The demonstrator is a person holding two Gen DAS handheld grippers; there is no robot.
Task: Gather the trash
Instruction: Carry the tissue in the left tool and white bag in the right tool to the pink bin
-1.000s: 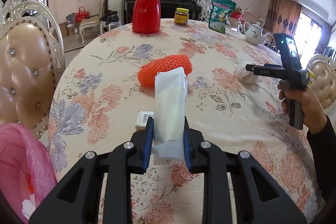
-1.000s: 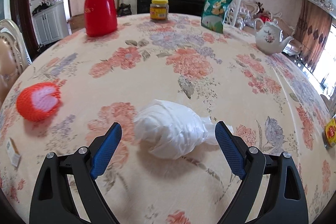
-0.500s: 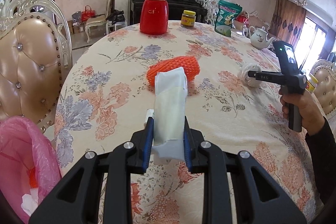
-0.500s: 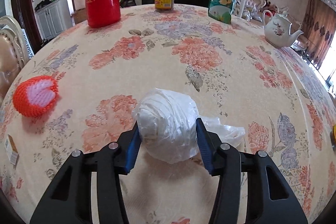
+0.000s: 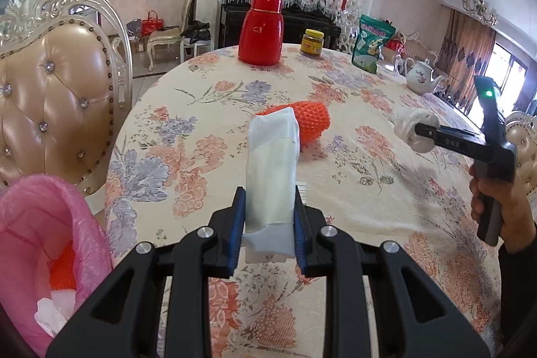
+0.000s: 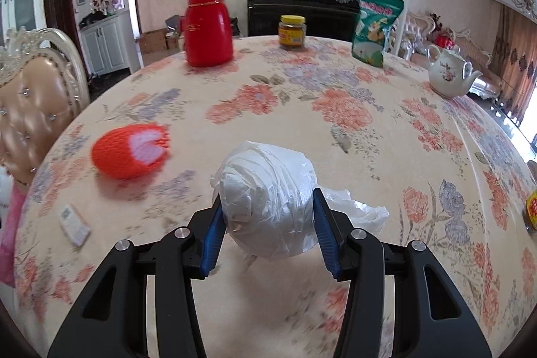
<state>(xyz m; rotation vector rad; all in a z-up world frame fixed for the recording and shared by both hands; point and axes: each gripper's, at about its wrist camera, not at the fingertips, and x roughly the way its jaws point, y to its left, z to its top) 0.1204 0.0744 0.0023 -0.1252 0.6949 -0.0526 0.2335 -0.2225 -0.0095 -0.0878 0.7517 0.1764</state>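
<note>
My left gripper (image 5: 268,223) is shut on a white paper wrapper (image 5: 272,170) and holds it upright above the table's near edge. My right gripper (image 6: 268,223) is shut on a crumpled white plastic bag (image 6: 268,203), lifted off the floral tablecloth; it also shows in the left wrist view (image 5: 416,130). An orange foam net (image 5: 310,119) lies on the table, also in the right wrist view (image 6: 129,150). A small flat packet (image 6: 74,225) lies near the left edge. A pink trash bag (image 5: 43,244) hangs open at lower left with trash inside.
A red thermos (image 6: 208,26), yellow-lidded jar (image 6: 292,32), green snack bag (image 6: 376,29) and white teapot (image 6: 449,76) stand at the table's far side. A padded chair (image 5: 50,103) stands left of the table, beside the pink bag.
My right gripper closed on the white plastic bag and lifted it off the table. My left gripper kept the wrapper and drew back toward the pink bag.
</note>
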